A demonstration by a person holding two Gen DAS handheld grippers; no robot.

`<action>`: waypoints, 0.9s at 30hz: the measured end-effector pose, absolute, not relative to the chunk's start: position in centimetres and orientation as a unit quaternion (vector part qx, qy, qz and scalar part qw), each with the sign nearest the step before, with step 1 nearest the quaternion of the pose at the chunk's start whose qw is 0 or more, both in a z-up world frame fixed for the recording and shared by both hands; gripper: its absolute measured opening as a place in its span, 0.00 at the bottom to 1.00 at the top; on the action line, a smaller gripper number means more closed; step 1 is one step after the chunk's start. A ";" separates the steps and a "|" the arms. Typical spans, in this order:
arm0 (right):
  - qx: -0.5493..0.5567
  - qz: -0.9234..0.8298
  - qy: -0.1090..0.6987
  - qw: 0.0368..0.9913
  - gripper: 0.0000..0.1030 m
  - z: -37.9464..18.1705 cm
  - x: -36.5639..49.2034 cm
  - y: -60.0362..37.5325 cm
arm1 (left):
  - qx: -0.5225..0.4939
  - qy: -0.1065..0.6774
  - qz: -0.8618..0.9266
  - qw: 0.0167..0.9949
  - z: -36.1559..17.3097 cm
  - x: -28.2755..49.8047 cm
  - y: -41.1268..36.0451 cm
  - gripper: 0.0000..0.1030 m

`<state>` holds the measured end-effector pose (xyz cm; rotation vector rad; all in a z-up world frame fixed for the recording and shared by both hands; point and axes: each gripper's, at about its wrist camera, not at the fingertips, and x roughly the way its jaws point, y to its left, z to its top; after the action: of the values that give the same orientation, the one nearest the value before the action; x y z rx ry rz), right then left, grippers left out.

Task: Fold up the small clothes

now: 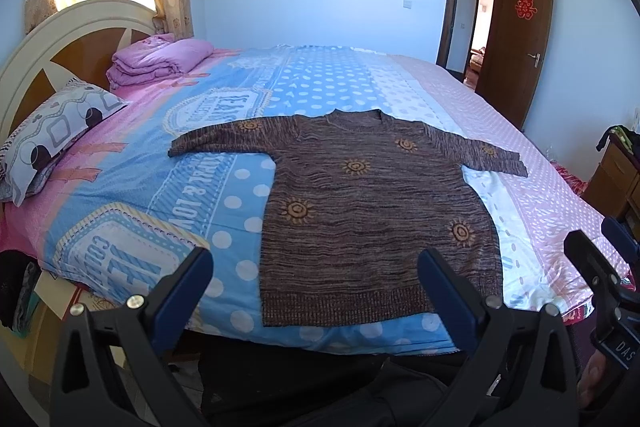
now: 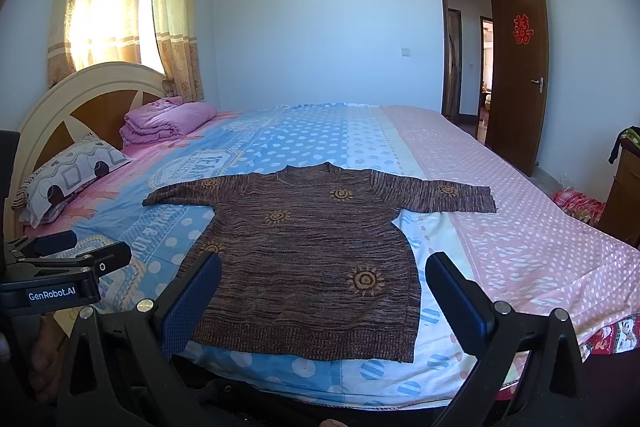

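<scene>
A brown knitted sweater point(image 1: 360, 211) with orange sun motifs lies flat on the bed, front up, both sleeves spread out sideways, hem toward me. It also shows in the right wrist view point(image 2: 316, 255). My left gripper point(image 1: 316, 267) is open and empty, held above the near edge of the bed in front of the hem. My right gripper point(image 2: 322, 275) is open and empty too, just short of the hem. The right gripper shows at the right edge of the left wrist view point(image 1: 600, 267); the left gripper shows at the left of the right wrist view point(image 2: 68, 255).
The bed point(image 1: 320, 83) has a blue, white and pink dotted cover. A patterned pillow point(image 1: 56, 135) and a folded pink quilt point(image 1: 160, 61) lie by the headboard at left. A wooden cabinet point(image 1: 616, 175) stands at right. An open brown door point(image 1: 516, 43) is at the back right.
</scene>
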<state>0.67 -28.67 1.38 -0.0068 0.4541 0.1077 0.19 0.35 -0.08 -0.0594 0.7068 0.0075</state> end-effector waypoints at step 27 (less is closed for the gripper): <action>-0.004 0.056 0.228 0.972 0.99 1.0 0.7 -28.5 | -0.030 0.348 -0.002 0.937 -0.4 0.0 -0.2 1.00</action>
<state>0.75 -28.49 1.01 -0.0083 0.4611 0.1140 0.05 -0.16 -0.44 -0.0622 0.7118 -0.0037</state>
